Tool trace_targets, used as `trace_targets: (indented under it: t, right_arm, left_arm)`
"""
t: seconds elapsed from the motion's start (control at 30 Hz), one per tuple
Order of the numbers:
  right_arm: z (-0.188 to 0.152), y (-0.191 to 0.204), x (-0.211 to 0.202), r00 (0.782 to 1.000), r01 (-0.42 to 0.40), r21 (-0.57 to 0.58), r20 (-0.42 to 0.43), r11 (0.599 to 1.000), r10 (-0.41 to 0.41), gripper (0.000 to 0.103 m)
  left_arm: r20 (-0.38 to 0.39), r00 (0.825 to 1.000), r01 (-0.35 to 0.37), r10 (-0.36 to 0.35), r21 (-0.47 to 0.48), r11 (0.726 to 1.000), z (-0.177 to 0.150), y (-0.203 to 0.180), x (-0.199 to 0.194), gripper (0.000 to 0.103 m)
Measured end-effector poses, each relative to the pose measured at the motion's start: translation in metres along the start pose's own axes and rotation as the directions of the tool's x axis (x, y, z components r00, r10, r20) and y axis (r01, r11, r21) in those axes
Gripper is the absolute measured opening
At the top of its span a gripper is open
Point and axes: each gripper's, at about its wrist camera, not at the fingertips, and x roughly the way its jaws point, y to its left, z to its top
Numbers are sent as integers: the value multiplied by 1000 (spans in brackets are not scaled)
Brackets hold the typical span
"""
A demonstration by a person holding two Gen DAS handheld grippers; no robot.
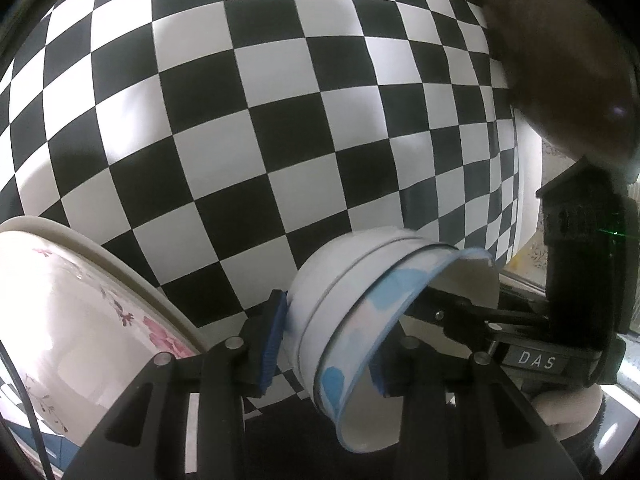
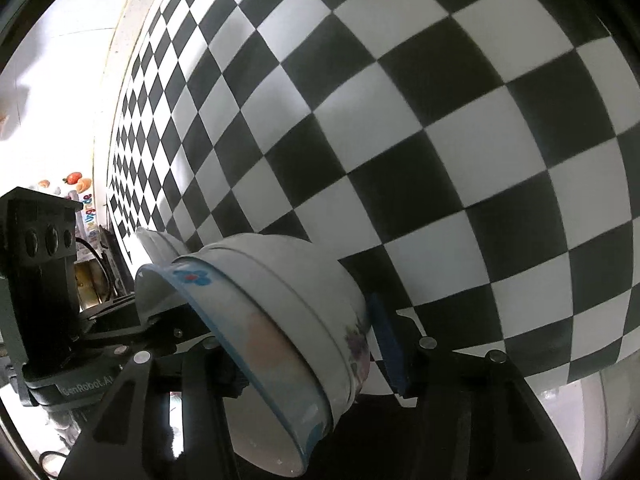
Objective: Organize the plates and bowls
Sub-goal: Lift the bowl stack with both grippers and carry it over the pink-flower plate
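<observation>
Both grippers carrying tipped bowls above the checkered table

Nearest, the left gripper (image 1: 324,344) is clamping a blue-patterned bowl (image 1: 360,320) by its wall, mouth tipping sideways; the right gripper (image 2: 308,344) is pinching a flowered bowl (image 2: 288,320) likewise. Beyond, a floral plate (image 1: 80,320) is sitting by the checkered table (image 1: 280,120) edge. Next, probably, levelling and nesting them.

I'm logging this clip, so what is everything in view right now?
Bowl: one, white with blue and pink print, tipped on its side, clamped by both grippers.
Plate: one, white with pink flowers, lower left of the left wrist view.
Tablecloth: one, black and white checks, beneath everything.
Left gripper: black, blue pads, shut on the bowl.
Right gripper: black, blue pads, shut on the bowl.
</observation>
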Motion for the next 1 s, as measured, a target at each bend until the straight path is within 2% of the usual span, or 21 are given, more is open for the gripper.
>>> trace_targets:
  t: [0.2,0.4,0.67,0.8,1.0]
  right_arm:
    - [-7,-6,-1,1000,4,-24,-24,1000,-4,53]
    - [-16,-9,6,999,-13,-30,-41,999,11,56]
    - [-21,-8,-4,1000,-10,-27,-5,1000,10,52]
    - [-17,2,-16,999,17,-62,35,998,-15,50]
    - [-15,8,-23,999,15,-83,47,996,-11,49]
  left_arm:
    - [-41,999,-20,22,37,999,-5,-2,11,32]
    - [-32,999,-27,28,36,999,-6,-5,12,33]
    - [26,999,-25,25,16,1000,-14,-8,2,33]
    - [50,998,-28,27,11,1000,-14,-10,-3,33]
    - [93,995,-32,31,5,999,-13,-9,-10,33]
